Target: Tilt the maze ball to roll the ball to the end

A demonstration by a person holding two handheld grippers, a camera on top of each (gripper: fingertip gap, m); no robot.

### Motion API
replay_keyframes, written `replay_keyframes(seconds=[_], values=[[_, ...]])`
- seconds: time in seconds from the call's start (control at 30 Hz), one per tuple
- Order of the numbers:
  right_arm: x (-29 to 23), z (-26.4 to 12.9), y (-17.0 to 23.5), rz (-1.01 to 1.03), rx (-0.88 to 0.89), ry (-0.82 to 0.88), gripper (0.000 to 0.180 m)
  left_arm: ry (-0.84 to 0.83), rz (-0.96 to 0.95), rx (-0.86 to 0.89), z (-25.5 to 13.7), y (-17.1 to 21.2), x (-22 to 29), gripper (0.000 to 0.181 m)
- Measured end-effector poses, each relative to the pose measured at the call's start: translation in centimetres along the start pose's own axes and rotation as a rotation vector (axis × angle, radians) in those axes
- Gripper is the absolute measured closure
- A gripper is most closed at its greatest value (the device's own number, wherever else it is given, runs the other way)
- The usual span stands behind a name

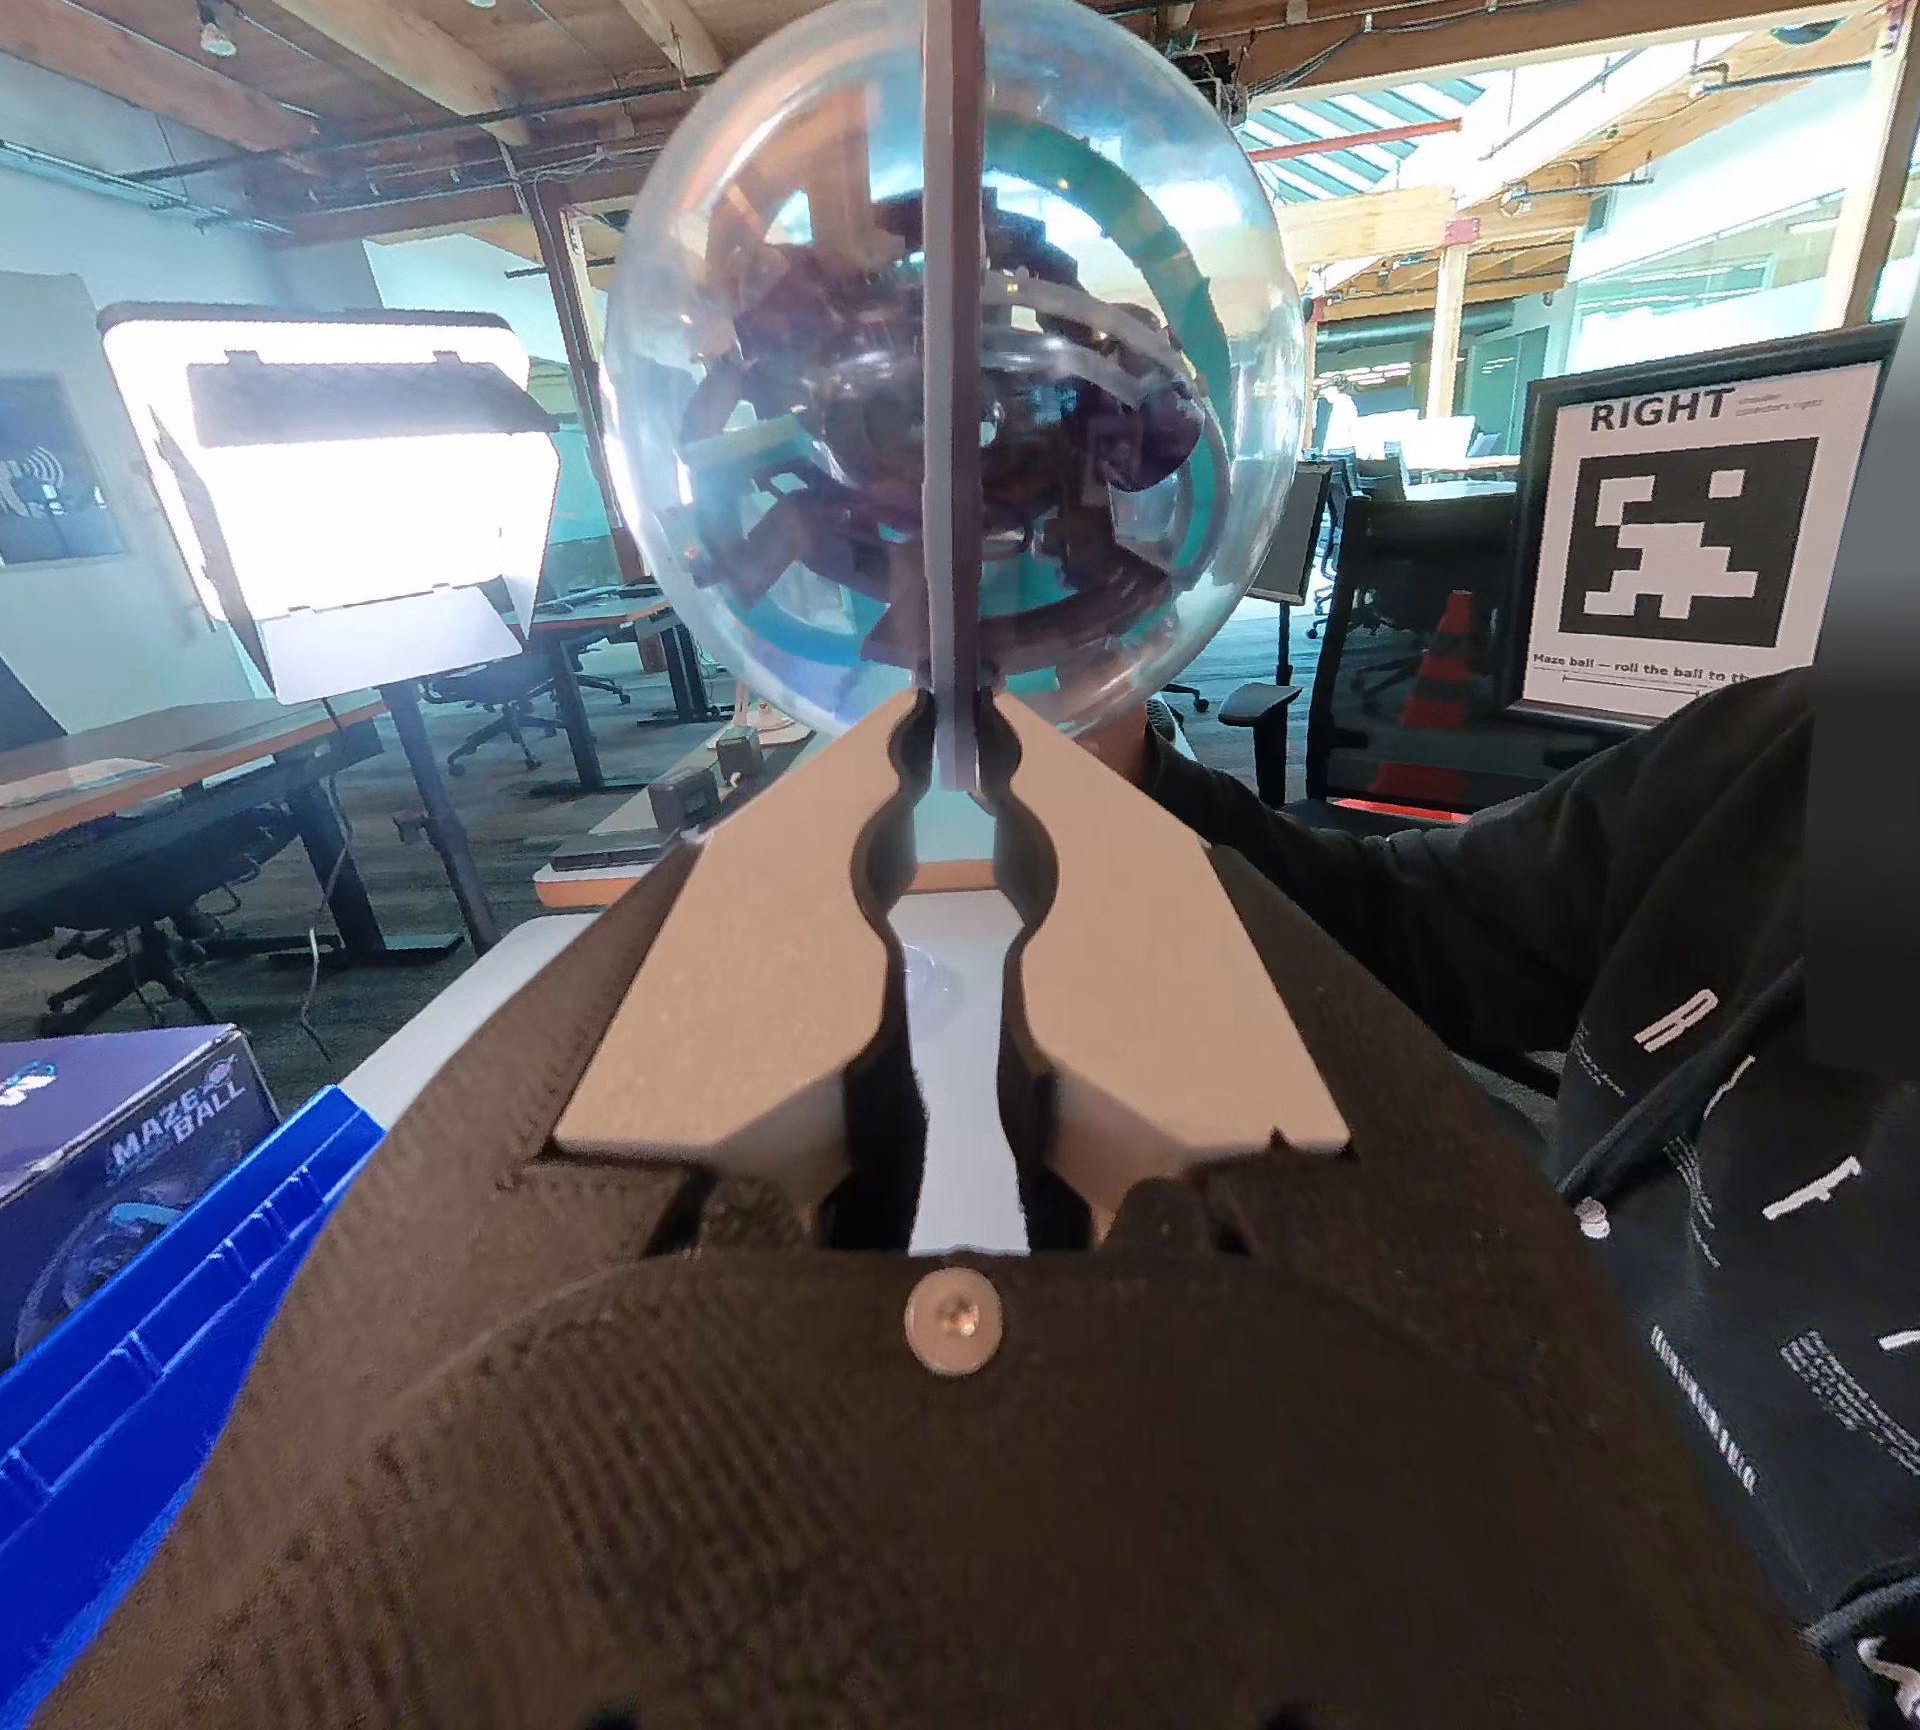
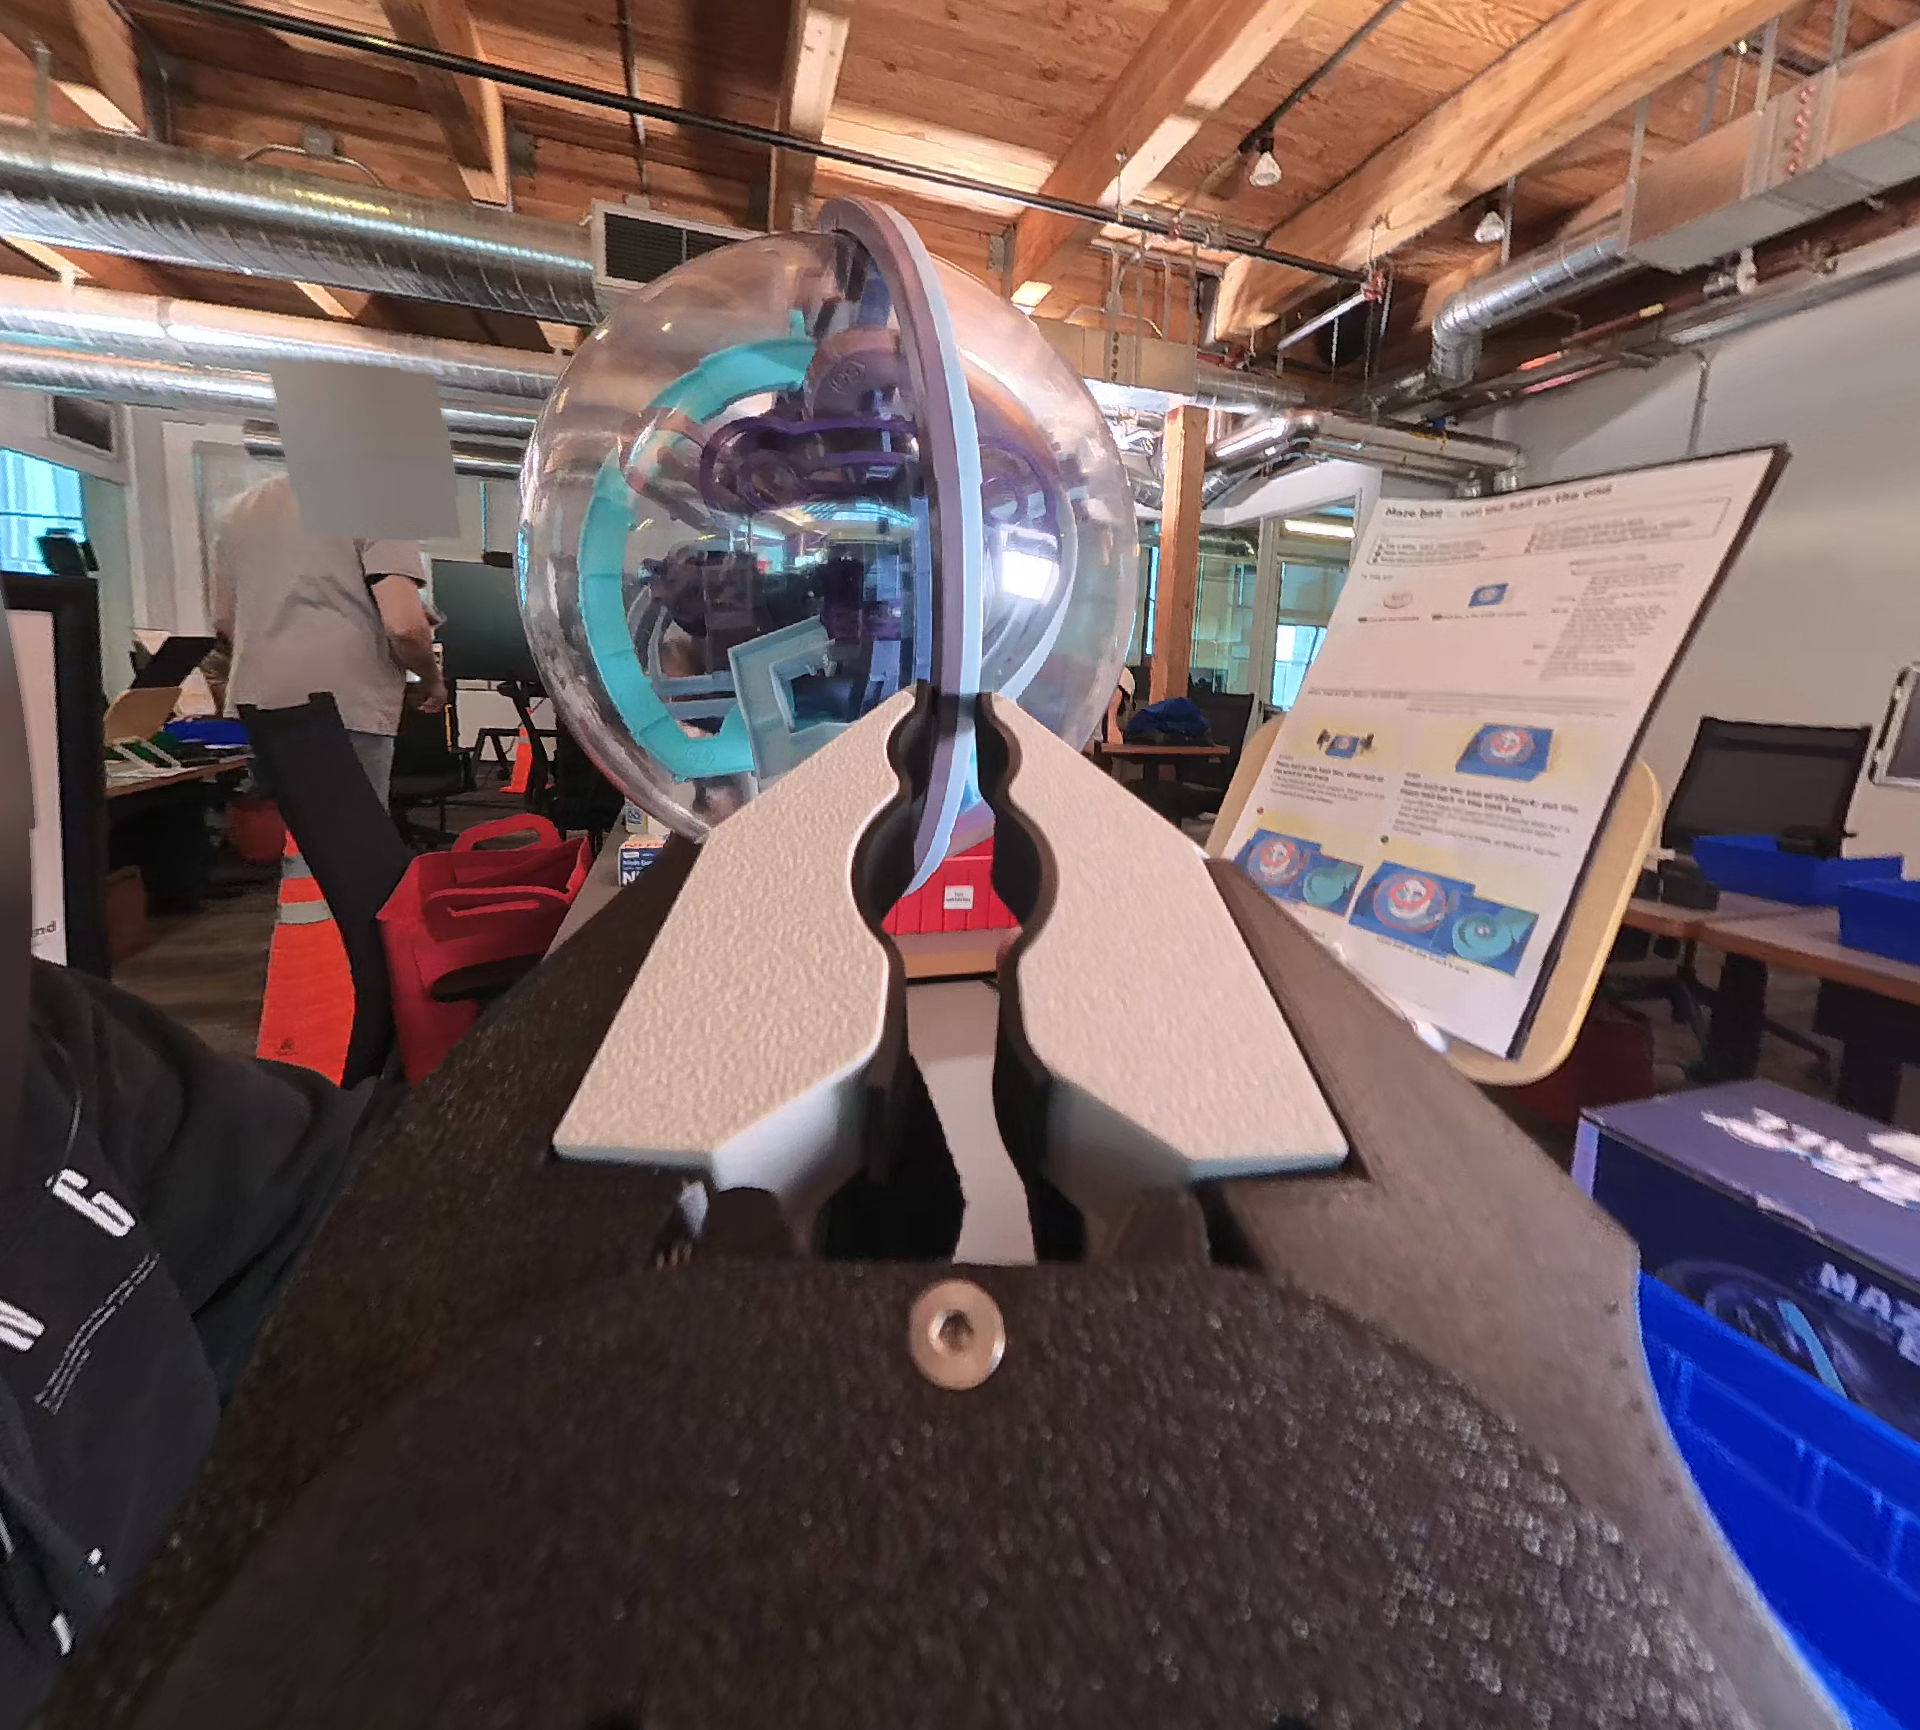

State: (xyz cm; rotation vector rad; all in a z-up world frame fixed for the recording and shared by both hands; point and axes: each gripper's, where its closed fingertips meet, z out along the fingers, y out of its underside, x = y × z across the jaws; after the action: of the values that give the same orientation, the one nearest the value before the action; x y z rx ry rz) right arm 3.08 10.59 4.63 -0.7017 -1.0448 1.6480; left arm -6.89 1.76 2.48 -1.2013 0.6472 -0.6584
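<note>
while the left gripper (image 1: pixel 958 724) and right gripper (image 2: pixel 948 724) each pinched the flat rim of the maze ball (image 1: pixel 951 361), held aloft at frame centre, the small inner ball couldn't be spotted, so the rolling looked unfinished.

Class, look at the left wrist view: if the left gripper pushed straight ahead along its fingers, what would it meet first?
The left gripper already pinches the grey rim of the maze ball; pushing on, its fingers would probably hit the clear shell.
</note>
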Motion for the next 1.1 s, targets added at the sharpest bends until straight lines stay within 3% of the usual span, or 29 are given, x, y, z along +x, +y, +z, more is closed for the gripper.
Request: replay_keyframes(seconds=[0.77,1.1], values=[[1.8,-3.2,2.3,0.111,-0.077,0.113,0.174,0.027,-0.231,-0.071,1.5,5.3,-0.9,0.174],[1.2,-7.3,10.7,0.396,-0.209,0.208,0.174,0.010,-0.525,-0.179,-0.7,13.0,0.8,0.174]])
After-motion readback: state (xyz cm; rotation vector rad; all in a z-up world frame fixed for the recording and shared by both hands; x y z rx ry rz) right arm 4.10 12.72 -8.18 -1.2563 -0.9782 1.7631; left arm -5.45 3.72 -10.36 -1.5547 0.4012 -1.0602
